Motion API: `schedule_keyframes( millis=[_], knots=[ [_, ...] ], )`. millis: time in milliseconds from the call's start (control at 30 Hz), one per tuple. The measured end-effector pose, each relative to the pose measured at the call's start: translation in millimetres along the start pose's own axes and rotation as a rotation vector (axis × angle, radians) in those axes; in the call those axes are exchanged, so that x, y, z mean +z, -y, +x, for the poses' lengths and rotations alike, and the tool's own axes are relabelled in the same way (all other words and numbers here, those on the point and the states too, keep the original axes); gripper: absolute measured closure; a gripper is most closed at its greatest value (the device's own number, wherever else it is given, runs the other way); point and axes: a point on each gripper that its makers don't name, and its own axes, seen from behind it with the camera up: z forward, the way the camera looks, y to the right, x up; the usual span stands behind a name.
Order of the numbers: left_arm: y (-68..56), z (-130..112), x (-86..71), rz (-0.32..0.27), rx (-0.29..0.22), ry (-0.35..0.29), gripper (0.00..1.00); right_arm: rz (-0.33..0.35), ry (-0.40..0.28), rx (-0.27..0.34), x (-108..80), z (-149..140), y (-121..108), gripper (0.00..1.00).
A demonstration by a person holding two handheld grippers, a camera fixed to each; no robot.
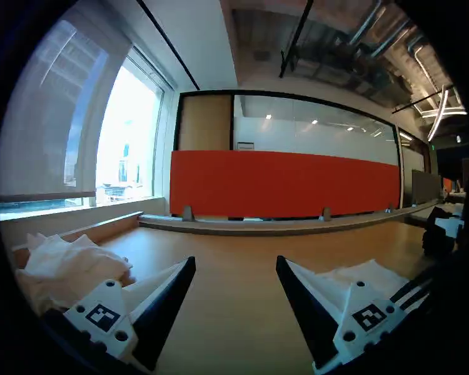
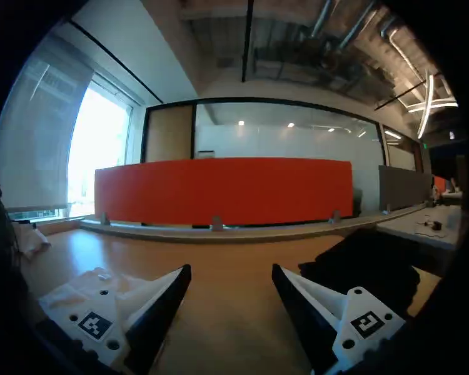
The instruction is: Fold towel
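Left gripper [image 1: 234,259]: I see it at the bottom of the left gripper view, jaws spread wide; only bare table [image 1: 234,325] lies between them; it grips nothing.
Right gripper [image 2: 231,267]: at the bottom of the right gripper view; jaws likewise apart and gripping nothing.
Towel [image 1: 366,275]: white, lying low on the table at lower right of the left gripper view, partly behind the right-hand jaw; in the right gripper view I see white cloth [image 2: 87,284] at lower left, behind the left-hand jaw.
Heap [image 1: 65,265]: crumpled white fabric, lower left of the left gripper view.
Black cloth [image 2: 366,265]: piled on the table, lower right of the right gripper view.
Partition [image 1: 284,184]: orange, across mid-frame; window [image 1: 128,156] bright at upper left.
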Motion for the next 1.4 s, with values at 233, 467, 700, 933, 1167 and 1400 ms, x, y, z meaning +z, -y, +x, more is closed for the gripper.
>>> schedule_keyframes(
  millis=[233, 467, 700, 933, 1167, 1400],
  knots=[
    [2.0, 37, -0.7, 0.000, -0.005, -0.005, 0.05, -0.020, -0.013, -0.028, -3.5, 42, 1, 0.00],
    [5.0, 85, -3.6, 0.005, -0.002, 0.013, 0.04, -0.037, -0.006, -0.049, -4.9, 95, 2, 0.00],
    [9.4, 131, -9.1, 0.012, 0.017, 0.034, 0.05, -0.038, -0.008, -0.053, -3.4, 150, 10, 0.00],
    [1.3, 156, -11.9, -0.013, 0.027, 0.064, 0.05, -0.020, 0.005, -0.058, 0.4, 176, 18, 0.00],
    [-16.1, 164, -9.0, -0.084, 0.043, 0.109, 0.04, 0.040, 0.063, -0.087, 1.2, 180, 29, 0.00],
    [-34.1, 158, -8.4, -0.173, 0.052, 0.189, 0.04, 0.156, 0.145, -0.145, -1.7, 176, 48, 0.00]
  ],
)
